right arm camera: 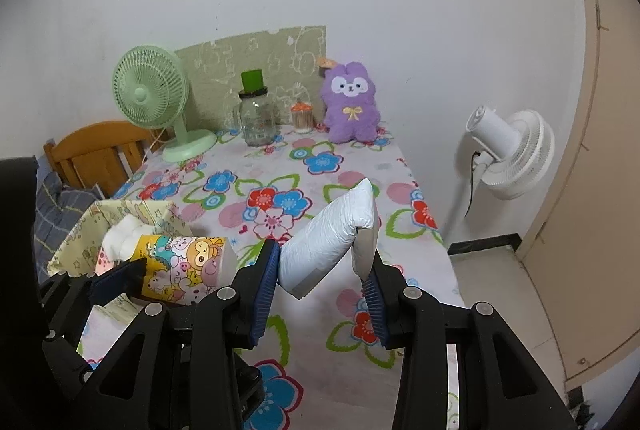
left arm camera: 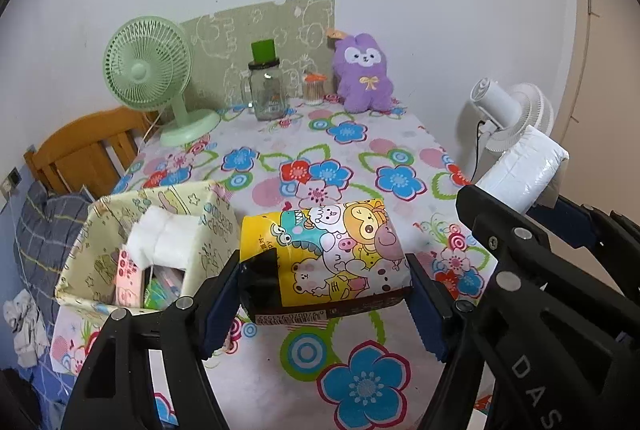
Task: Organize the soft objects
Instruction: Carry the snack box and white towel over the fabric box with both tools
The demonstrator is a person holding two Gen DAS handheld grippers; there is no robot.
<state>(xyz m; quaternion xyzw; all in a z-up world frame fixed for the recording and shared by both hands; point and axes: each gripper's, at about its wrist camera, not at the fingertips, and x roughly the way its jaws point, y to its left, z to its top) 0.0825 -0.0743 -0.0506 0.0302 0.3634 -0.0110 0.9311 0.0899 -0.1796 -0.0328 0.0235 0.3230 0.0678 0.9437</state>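
Observation:
My left gripper (left arm camera: 324, 294) is shut on a yellow cartoon-print tissue pack (left arm camera: 332, 258) and holds it above the flowered table, just right of a pale yellow fabric box (left arm camera: 100, 230). The box holds a white soft pack (left arm camera: 164, 234) and pink and green packets. My right gripper (right arm camera: 326, 278) is shut on a white tissue pack (right arm camera: 332, 234), held above the table's right side. That white pack (left arm camera: 520, 169) also shows in the left wrist view. The yellow pack (right arm camera: 188, 266) and the box (right arm camera: 72, 250) show at the left of the right wrist view.
At the table's back stand a green desk fan (left arm camera: 148, 69), a glass jar with a green lid (left arm camera: 266, 89), a small swab jar (left arm camera: 314, 89) and a purple plush (left arm camera: 364, 73). A white standing fan (right arm camera: 508, 149) is right of the table. A wooden bed frame (left arm camera: 80, 149) is left.

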